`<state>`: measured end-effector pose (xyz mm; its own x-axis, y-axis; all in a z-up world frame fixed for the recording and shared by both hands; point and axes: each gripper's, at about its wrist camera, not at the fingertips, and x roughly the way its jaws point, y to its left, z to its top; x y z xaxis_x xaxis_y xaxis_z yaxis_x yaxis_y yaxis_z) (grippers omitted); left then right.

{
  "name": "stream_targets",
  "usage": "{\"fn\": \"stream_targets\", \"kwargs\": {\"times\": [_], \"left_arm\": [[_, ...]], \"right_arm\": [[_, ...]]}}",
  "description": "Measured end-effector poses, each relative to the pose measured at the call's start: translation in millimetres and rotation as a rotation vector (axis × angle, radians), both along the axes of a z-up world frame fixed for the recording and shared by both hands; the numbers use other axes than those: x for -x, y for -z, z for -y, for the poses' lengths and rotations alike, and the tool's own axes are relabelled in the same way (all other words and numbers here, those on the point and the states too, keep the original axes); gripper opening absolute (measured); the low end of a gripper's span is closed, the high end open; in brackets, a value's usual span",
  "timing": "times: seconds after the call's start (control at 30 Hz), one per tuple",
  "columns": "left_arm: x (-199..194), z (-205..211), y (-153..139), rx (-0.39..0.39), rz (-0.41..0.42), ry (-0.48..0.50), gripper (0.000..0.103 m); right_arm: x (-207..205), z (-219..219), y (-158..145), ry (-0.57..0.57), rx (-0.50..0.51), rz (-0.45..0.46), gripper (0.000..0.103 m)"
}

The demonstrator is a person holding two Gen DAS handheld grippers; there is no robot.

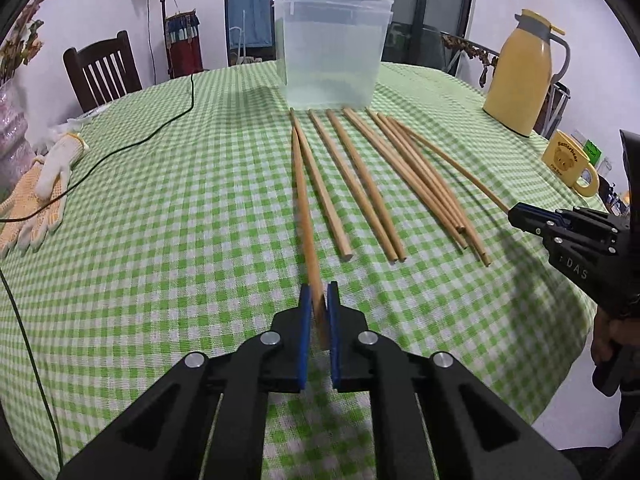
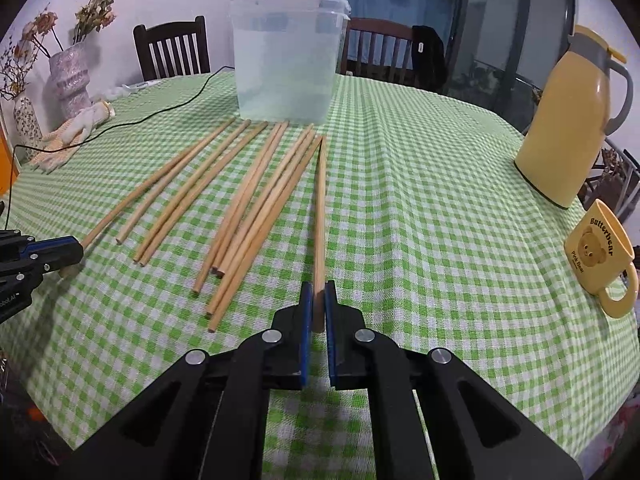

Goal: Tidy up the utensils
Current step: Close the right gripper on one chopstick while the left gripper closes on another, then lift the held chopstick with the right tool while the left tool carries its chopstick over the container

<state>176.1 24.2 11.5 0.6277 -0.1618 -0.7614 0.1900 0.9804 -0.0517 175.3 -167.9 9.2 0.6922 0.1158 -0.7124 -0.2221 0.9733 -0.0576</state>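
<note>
Several wooden chopsticks [image 1: 360, 184] lie side by side on the green checked tablecloth [image 1: 180, 200], in front of a clear plastic container [image 1: 332, 48]. My left gripper [image 1: 318, 292] is shut on the near end of the leftmost chopstick [image 1: 302, 200], whose far tip points at the container. In the right wrist view my right gripper [image 2: 319, 290] is shut on the near end of the rightmost chopstick [image 2: 320, 208]. Each gripper also shows in the other's view: the right gripper [image 1: 516, 214] at the right edge, the left gripper [image 2: 74, 250] at the left edge.
A yellow thermos jug [image 2: 568, 120] and a yellow bear mug [image 2: 600, 256] stand at the right. White work gloves [image 1: 52, 168] and a black cable [image 1: 132, 144] lie at the left. Wooden chairs [image 2: 172, 48] and vases [image 2: 72, 76] stand behind the table.
</note>
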Motion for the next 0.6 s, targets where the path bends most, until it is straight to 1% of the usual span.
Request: {"fn": "stream_targets", "kwargs": {"times": [0.2, 0.3, 0.6], "left_arm": [[8.7, -1.1, -10.1, -0.015, 0.033, -0.005, 0.005], [14.6, -4.1, -17.2, -0.017, 0.054, -0.007, 0.004], [34.3, -9.7, -40.9, -0.020, 0.124, -0.004, 0.004]], "right_arm": [[10.4, 0.7, -7.2, 0.008, 0.007, 0.029, 0.006], [16.8, -0.5, -12.5, 0.010, 0.028, 0.059, 0.006], [34.4, 0.2, -30.8, 0.016, 0.050, 0.130, 0.006]]}}
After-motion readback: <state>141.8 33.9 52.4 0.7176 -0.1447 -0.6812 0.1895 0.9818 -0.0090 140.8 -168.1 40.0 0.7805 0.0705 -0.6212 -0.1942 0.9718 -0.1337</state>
